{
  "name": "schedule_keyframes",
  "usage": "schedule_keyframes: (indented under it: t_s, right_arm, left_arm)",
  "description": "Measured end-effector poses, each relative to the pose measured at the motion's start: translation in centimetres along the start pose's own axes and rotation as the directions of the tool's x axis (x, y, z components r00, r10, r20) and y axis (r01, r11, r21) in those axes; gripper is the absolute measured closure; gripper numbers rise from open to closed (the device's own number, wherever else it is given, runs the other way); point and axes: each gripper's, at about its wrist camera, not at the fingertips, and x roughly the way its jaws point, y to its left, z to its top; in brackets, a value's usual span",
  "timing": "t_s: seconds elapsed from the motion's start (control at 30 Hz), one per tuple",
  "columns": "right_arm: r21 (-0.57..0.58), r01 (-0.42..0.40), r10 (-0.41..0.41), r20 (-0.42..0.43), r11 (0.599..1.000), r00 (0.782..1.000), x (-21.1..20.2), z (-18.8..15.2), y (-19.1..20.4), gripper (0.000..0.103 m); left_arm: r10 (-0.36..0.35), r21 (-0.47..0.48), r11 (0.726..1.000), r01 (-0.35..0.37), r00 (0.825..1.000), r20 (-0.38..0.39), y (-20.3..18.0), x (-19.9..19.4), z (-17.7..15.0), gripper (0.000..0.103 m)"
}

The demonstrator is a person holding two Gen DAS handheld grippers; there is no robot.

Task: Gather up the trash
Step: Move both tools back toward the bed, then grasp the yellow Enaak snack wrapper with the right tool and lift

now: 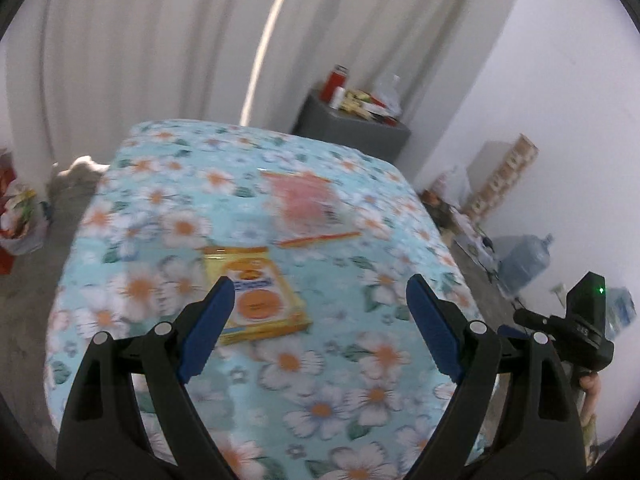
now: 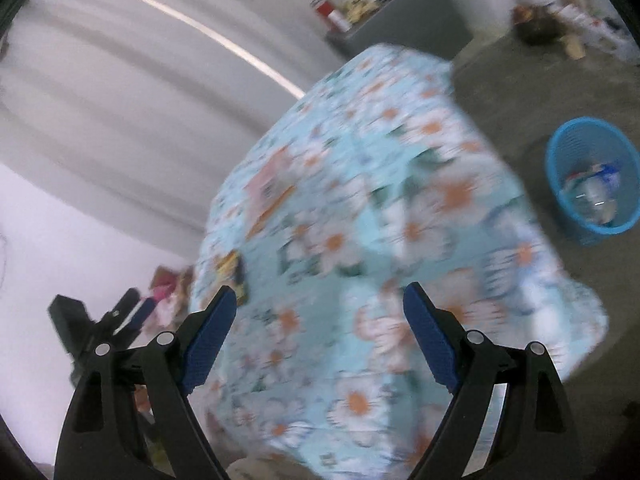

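Note:
A flat yellow snack box (image 1: 256,292) lies on the floral tablecloth (image 1: 320,360), just ahead of my left gripper's left finger. A clear pink-and-orange wrapper (image 1: 308,208) lies farther back on the cloth. My left gripper (image 1: 320,300) is open and empty above the table. My right gripper (image 2: 320,308) is open and empty, off the table's near side; its view is blurred. The yellow box (image 2: 232,268) and wrapper (image 2: 268,192) show there at the left of the cloth. A blue mesh trash basket (image 2: 592,180) holding trash stands on the floor at right.
A grey cabinet (image 1: 352,128) with bottles and clutter stands behind the table against white curtains. A water jug (image 1: 528,260) and boxes lie on the floor at right. Bags (image 1: 20,216) sit on the floor at left. The right gripper's body (image 1: 576,328) shows at right.

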Motion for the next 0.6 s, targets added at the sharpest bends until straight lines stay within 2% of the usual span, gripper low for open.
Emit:
schedule_keyframes:
  t_s: [0.1,0.2,0.3,0.37,0.53,0.6]
  right_arm:
    - [-0.009,-0.078,0.077,-0.084,0.997,0.993,3.0,-0.4,1.7,0.021]
    - [-0.006,-0.153,0.149,-0.183,0.988,0.972,6.7,-0.9,3.7,0.026]
    - [-0.032,-0.170,0.156,-0.265,0.985,0.952,10.9,-0.8,6.3,0.032]
    - [-0.048,-0.216,0.190,-0.325,0.975,0.927,14.4,-0.4,8.3,0.036]
    - [-0.098,-0.156,0.106,-0.387,0.983,0.916,21.5,1.2,10.4,0.042]
    - [-0.102,-0.139,0.081,-0.439,0.985,0.895,24.4,1.0,10.7,0.044]
  left_arm:
    - [0.056,-0.020,0.998,-0.056,0.998,0.012,1.7,-0.3,-0.3,0.020]
    - [0.087,-0.047,0.995,-0.086,0.996,0.006,3.3,-0.2,-0.6,0.020]
    - [0.104,-0.070,0.992,-0.105,0.994,-0.017,4.6,0.3,-0.9,0.020]
    - [0.111,-0.079,0.990,-0.113,0.994,-0.023,5.3,0.5,-1.0,0.020]
    - [0.117,-0.099,0.988,-0.120,0.993,-0.033,6.1,0.5,-1.1,0.020]
    - [0.117,-0.097,0.988,-0.120,0.993,-0.034,6.2,0.6,-1.0,0.020]
